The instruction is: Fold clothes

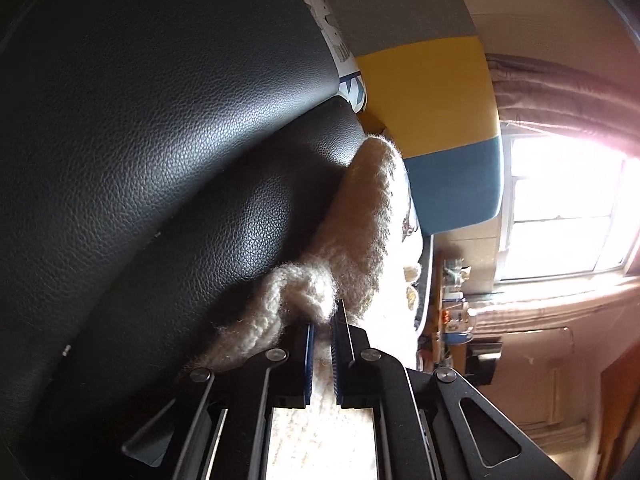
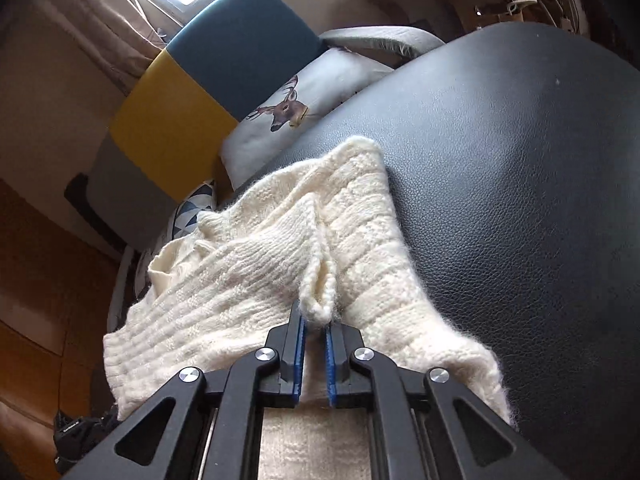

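Here both grippers, left gripper (image 1: 325, 320) and right gripper (image 2: 315, 322), pinch the fuzzy cream knitted sweater (image 2: 256, 272) at lower centre, on the black leather cushion (image 2: 500, 184).

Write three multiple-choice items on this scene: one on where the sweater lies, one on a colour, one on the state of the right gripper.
1. Where does the sweater lie?
A. on a black leather cushion
B. on a wooden floor
C. in a basket

2. Which colours are the panels of the chair back?
A. red and white
B. teal, yellow and grey
C. all black

3. How does the right gripper stand?
A. wide open above the sweater
B. shut on a fold of the sweater
C. holding a pillow

Answers: 1 A, the knit rests on the black cushion; 2 B, three such bands show; 3 B, the blue pads pinch a bunched fold.
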